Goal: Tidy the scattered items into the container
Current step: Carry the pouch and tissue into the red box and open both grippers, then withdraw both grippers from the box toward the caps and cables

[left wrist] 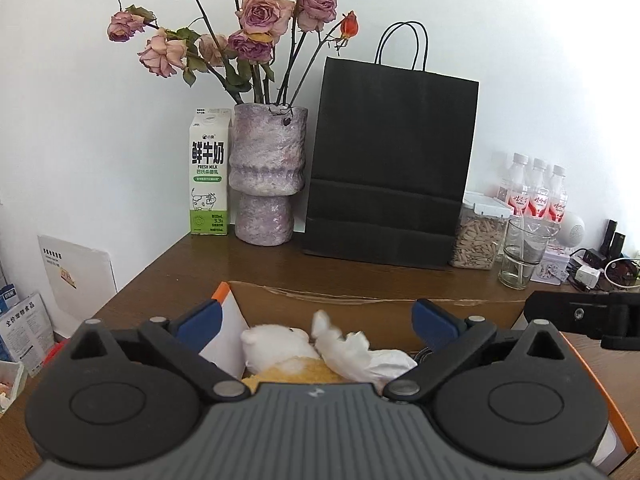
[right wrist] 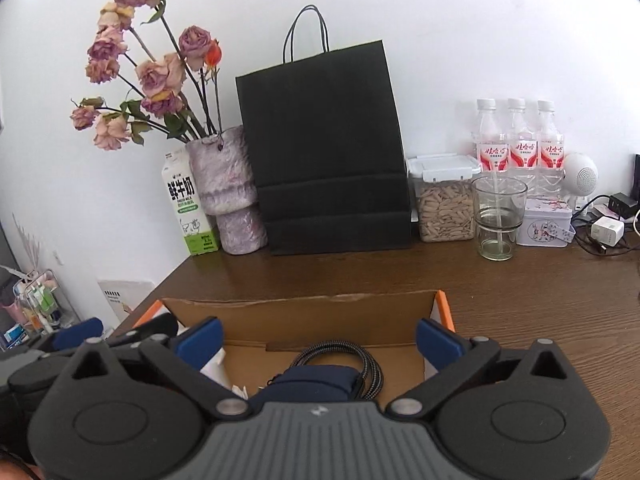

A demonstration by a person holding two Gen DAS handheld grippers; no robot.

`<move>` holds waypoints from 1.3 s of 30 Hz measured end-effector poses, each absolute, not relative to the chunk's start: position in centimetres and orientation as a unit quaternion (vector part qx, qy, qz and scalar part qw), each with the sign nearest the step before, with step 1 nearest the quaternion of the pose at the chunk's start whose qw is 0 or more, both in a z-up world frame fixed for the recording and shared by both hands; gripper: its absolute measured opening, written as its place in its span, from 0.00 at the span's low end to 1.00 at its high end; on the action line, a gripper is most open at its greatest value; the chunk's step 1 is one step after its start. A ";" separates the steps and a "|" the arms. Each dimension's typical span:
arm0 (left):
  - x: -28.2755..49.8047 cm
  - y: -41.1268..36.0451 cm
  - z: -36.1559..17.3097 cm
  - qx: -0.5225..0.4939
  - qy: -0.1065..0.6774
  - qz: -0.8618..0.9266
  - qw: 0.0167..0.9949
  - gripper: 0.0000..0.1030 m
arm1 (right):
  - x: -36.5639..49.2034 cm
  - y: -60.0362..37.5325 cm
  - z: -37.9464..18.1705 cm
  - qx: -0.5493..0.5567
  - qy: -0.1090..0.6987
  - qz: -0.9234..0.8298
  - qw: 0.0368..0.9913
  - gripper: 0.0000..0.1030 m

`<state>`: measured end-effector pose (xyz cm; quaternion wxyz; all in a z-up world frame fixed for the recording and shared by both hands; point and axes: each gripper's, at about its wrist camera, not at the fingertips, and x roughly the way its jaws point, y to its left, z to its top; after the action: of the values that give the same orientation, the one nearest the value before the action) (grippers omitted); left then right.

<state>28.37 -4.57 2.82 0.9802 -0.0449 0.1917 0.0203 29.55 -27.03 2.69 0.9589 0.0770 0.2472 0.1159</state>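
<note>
An open cardboard box (left wrist: 328, 300) with orange edges sits at the near side of the wooden table. In the left wrist view it holds a white and yellow plush toy (left wrist: 280, 350) and crumpled white tissue (left wrist: 360, 350). My left gripper (left wrist: 316, 318) hangs over them with its blue pads spread wide and nothing between them. In the right wrist view the same box (right wrist: 304, 312) holds a coiled braided cable (right wrist: 348, 354) and a dark blue pouch (right wrist: 316, 380). My right gripper (right wrist: 318, 340) is open above these, gripping nothing. The left gripper's body (right wrist: 76, 340) shows at the lower left.
Along the wall stand a milk carton (left wrist: 208, 172), a vase of dried roses (left wrist: 266, 172), a black paper bag (left wrist: 390, 164), a jar of seeds (right wrist: 446, 200), a glass (right wrist: 498, 218), three bottles (right wrist: 520, 140), a tin (right wrist: 544, 228) and chargers. Bare wood (right wrist: 360, 272) lies between box and bag.
</note>
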 end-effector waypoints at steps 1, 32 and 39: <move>28.3 -4.7 2.8 -0.042 0.191 0.019 0.981 1.00 | 29.5 -27.0 2.8 0.075 0.245 0.116 0.960 1.00; 21.5 -2.5 1.4 -0.031 0.108 0.020 0.993 1.00 | 23.3 -24.9 1.9 -0.033 0.138 0.060 0.988 0.99; 18.7 -1.8 0.6 -0.038 0.110 0.006 0.993 1.00 | 18.3 -25.0 1.0 -0.036 0.114 0.072 0.990 1.00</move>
<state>18.68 -1.84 0.64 0.9932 -0.0378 0.1101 0.0059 18.27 -25.01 0.99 0.9902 -0.0357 0.1140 0.0725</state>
